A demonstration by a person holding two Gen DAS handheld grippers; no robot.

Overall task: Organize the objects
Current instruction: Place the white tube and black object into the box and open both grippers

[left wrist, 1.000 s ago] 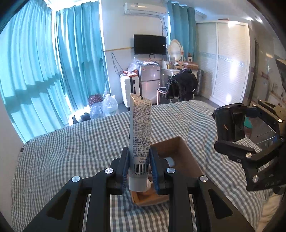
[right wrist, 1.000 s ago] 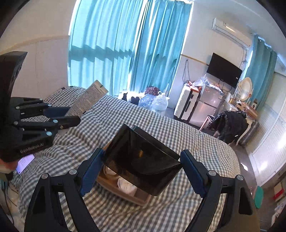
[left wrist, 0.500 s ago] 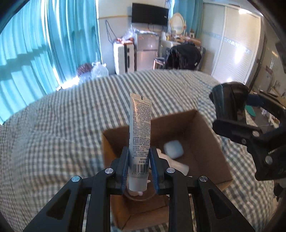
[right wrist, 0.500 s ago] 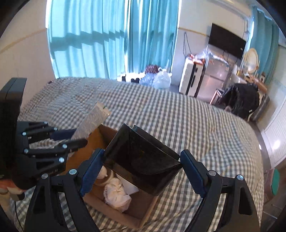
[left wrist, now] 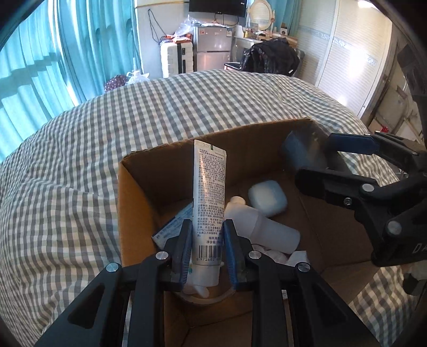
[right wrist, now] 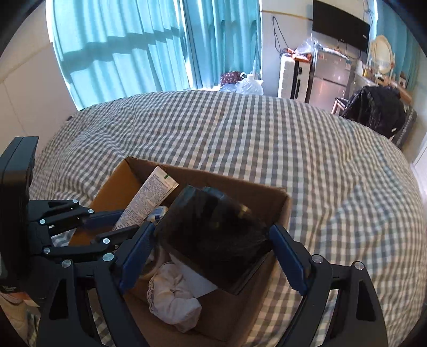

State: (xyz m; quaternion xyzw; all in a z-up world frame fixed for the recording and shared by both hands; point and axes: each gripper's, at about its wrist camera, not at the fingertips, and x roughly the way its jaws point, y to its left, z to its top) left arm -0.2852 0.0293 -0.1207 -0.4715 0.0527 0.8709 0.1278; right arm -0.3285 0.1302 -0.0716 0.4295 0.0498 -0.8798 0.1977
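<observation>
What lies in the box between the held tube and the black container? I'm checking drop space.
Left wrist view: a white bottle and pale blue case.

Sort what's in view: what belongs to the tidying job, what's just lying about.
Job: tube in left gripper; black container in right gripper; box; bottle, earbud case, cloth inside.
Lying about: suitcase, fridge, chair, TV.

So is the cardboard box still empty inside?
No, the cardboard box already holds a white bottle, a pale blue case and other items.
</observation>
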